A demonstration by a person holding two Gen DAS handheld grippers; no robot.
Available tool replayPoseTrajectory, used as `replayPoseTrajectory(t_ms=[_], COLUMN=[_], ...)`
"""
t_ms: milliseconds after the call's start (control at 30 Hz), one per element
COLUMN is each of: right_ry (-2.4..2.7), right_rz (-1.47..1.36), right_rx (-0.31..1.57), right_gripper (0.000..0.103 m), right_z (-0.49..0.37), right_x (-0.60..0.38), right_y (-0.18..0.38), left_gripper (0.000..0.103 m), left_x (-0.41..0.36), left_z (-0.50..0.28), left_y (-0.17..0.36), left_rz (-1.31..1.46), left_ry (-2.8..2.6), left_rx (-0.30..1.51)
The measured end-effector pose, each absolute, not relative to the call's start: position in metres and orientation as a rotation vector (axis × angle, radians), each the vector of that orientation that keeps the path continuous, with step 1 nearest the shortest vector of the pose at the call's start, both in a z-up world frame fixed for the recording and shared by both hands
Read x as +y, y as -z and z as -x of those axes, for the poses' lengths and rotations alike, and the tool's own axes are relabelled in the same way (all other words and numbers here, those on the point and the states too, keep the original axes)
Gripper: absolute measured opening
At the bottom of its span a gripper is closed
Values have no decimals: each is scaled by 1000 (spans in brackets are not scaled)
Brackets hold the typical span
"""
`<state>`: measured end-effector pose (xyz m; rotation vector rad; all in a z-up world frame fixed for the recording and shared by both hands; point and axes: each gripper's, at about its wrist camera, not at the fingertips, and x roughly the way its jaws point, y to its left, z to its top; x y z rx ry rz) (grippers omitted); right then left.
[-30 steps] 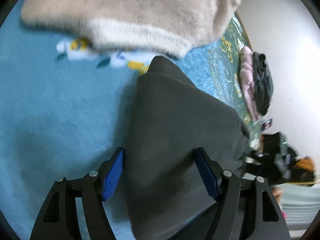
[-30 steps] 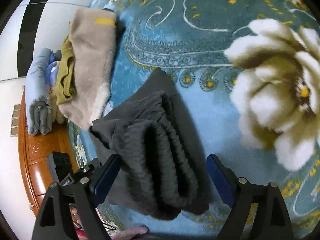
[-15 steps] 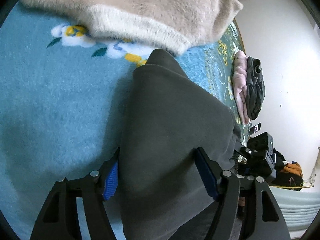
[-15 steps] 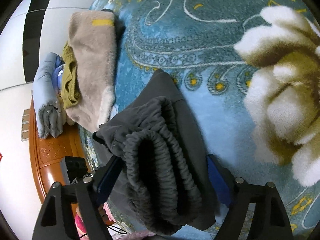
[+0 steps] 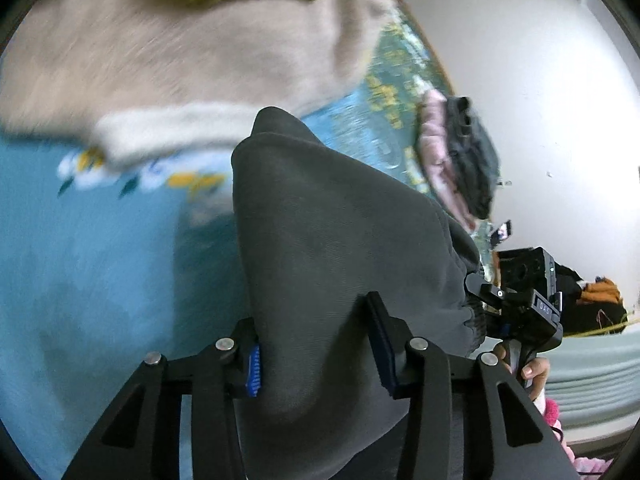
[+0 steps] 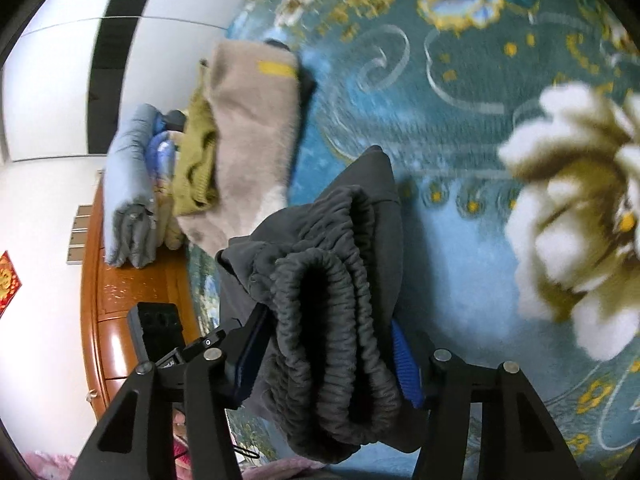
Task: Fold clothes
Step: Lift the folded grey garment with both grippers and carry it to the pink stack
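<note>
The folded dark grey trousers (image 5: 340, 248) are held above the blue flowered carpet (image 5: 88, 264), long axis running away from both cameras, the far corner pointing to the beige sweater (image 5: 180, 56). The left hand-held gripper (image 5: 316, 354) pinches the smooth folded edge. Only the right view shows the gathered waistband (image 6: 332, 328) — the right hand-held gripper (image 6: 324, 356) clamps it.

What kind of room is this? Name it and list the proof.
Probably a bedroom at home: a blue floral blanket covers what looks like a bed, folded clothes are stacked on it, and a polished wooden frame edges it.
</note>
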<state>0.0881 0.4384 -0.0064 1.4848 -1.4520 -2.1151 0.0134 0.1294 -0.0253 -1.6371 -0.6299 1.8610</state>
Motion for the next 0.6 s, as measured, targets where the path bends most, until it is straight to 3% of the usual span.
replayPoseTrajectory(t_ms=[600], right_ry=[2500], right_rz=[-1215], right_rx=[-1444], right_gripper=[60], right_z=[-64], right_x=[676], right_y=[-151], left_gripper=[45], left_x=[391], left_z=[148], left_y=[-104], left_rz=[1358], left_ry=[-1701], left_rx=[-340])
